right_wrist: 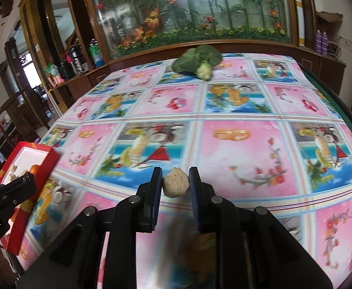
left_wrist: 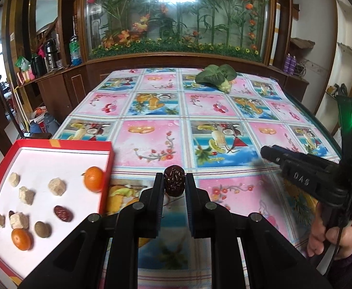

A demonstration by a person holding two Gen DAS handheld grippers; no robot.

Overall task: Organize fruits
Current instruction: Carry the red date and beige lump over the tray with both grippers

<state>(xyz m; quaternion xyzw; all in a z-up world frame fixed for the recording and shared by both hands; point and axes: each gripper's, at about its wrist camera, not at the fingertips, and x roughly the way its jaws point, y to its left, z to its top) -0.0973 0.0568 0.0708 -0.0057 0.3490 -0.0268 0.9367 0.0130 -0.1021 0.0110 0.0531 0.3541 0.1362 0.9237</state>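
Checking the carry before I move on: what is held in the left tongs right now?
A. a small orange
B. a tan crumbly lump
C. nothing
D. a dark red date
D: in the left wrist view the left tongs are closed on a dark red date, while the tan crumbly lump sits in the right tongs and both oranges lie in the red box.
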